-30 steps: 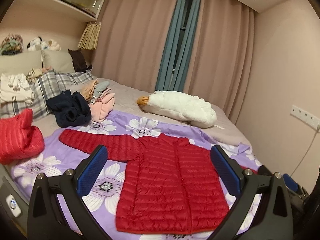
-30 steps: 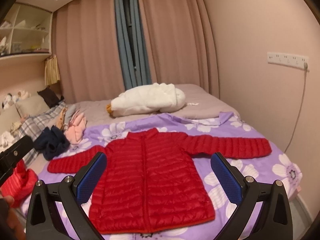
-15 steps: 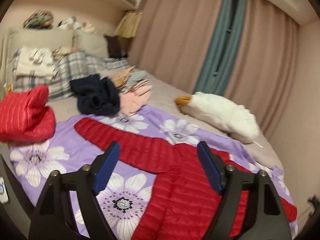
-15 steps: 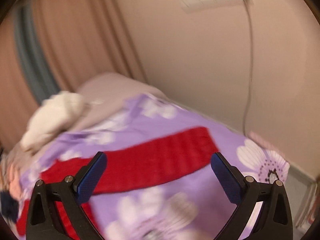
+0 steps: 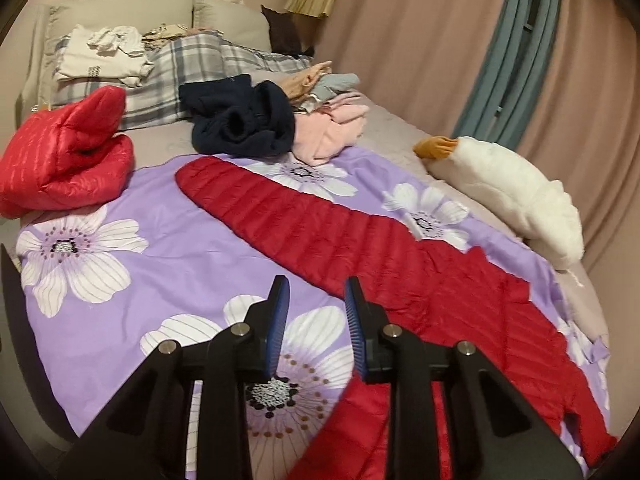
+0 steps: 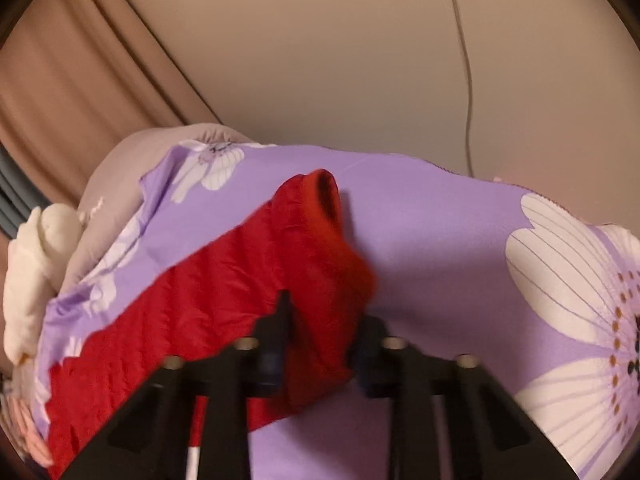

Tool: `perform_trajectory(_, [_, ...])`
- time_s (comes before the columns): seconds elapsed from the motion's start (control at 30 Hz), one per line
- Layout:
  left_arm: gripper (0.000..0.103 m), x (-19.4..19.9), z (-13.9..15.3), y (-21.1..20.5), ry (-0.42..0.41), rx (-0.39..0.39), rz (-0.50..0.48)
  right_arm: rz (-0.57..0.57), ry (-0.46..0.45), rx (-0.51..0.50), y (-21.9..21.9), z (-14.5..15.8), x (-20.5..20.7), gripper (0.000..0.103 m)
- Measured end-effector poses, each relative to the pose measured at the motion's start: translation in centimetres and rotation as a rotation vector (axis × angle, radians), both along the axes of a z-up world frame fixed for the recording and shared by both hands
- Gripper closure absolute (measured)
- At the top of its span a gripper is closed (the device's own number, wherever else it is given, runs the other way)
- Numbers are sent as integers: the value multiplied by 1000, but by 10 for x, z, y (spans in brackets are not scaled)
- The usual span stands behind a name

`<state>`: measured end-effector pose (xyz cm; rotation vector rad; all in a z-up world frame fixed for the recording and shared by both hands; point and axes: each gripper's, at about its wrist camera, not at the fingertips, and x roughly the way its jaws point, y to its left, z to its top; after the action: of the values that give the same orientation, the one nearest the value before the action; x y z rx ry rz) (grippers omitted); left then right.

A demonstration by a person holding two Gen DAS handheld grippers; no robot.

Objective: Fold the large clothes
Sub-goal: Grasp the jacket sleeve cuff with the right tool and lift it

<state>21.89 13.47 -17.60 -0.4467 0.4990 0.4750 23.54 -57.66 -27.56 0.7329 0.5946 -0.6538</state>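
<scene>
Now both grippers stand far narrower than a second ago, when their blue pads were spread wide above the red jacket [image 5: 460, 300] lying flat on the bed. The left gripper [image 5: 316, 316] has swung toward the left sleeve [image 5: 288, 216], which lies stretched flat across the purple flowered bedspread [image 5: 160, 248] as it did before; its pads have closed to a slim gap with nothing between them, hanging over a white flower near where the sleeve meets the body. It points forward and slightly down, toward the head of the bed.

The right gripper [image 6: 320, 340] has turned away from the jacket's body and come down on the right sleeve [image 6: 312, 260]. Half a second ago that sleeve lay flat and clear of the fingers; now its end is bunched and lifted off the bedspread [image 6: 440, 240], the open cuff [image 6: 326, 196] standing up beyond the fingertips, and the red fabric is pinched between the two pads. This view is somewhat blurred.

Beyond the left sleeve sit a dark navy garment [image 5: 244, 120] and pink clothes [image 5: 332, 132], with a second red jacket [image 5: 68, 164] crumpled at the bed's left edge and a white plush toy [image 5: 512, 196] near the curtain [image 5: 420, 40].
</scene>
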Motion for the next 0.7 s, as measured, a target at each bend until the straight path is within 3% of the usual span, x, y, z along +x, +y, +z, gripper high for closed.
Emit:
perform_trajectory(0.1, [76,-4,1,4,-8,9,4,10,-10,-128,25,38,4,88])
perform_trajectory(0.2, [76,-9,2,9,-8,8,21,76,-84,-207,68,90,18,89])
perform_trajectory(0.27, [76,-9,2,10,10,21,24,151,-145,-273,121,133,30,89])
perform_trajectory(0.37, [76,-10,-1,11,17,26,13,289,-240,-287,193,169,53,89])
perform_trajectory(0.53, [76,-15,-7,21,18,-3,-10,562,-322,-287,336,193,87,89])
perform_trajectory(0.63, [76,-18,-10,31,33,1,-6,749,-309,-270,433,183,102,89])
perform_trajectory(0.7, [76,-22,-12,41,37,6,11,850,-293,-247,470,166,107,89])
